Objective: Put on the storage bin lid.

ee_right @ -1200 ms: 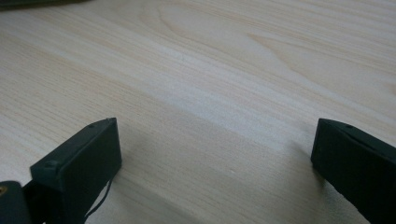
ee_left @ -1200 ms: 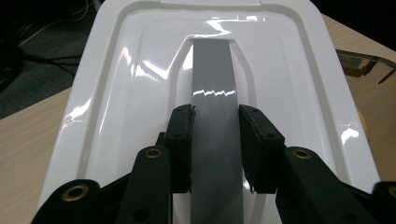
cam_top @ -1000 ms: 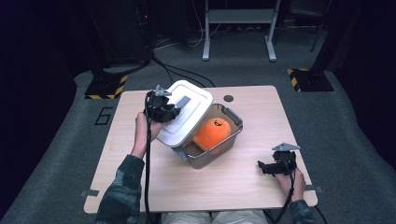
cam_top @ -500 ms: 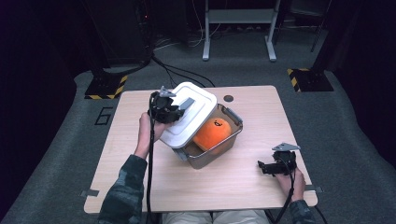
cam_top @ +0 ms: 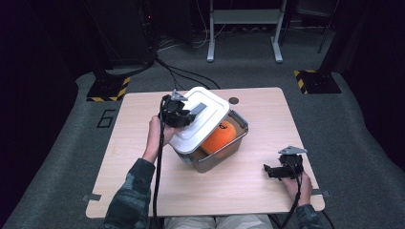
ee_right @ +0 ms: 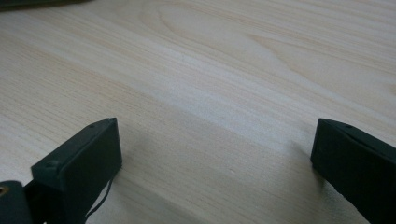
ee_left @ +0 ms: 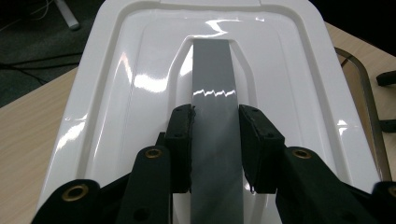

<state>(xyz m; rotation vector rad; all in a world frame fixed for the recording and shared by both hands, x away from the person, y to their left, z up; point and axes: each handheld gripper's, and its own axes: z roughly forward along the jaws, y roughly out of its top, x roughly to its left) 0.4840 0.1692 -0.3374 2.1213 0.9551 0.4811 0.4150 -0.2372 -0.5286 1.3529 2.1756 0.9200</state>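
A white lid (cam_top: 203,126) with a grey strip handle (cam_top: 199,109) hangs tilted over a clear bin (cam_top: 215,161) with a metal rim. My left gripper (cam_top: 192,116) is shut on that handle. In the left gripper view the pads (ee_left: 181,140) press both sides of the handle (ee_left: 212,70), with the lid (ee_left: 126,93) spreading beyond them. An orange ball-like thing (cam_top: 221,136) lies in the uncovered right part of the bin. My right gripper (cam_top: 268,171) rests near the table's front right, open, with bare wood between its jaws (ee_right: 215,158).
The wooden table (cam_top: 272,114) has a small dark hole (cam_top: 233,100) at the back. The bin's metal rim (ee_left: 369,107) shows past the lid's right edge. Around the table lie grey floor, cables and a metal stand (cam_top: 243,28).
The left gripper has carried the lid a little to the right, so it covers more of the bin. The right gripper has stayed where it was.
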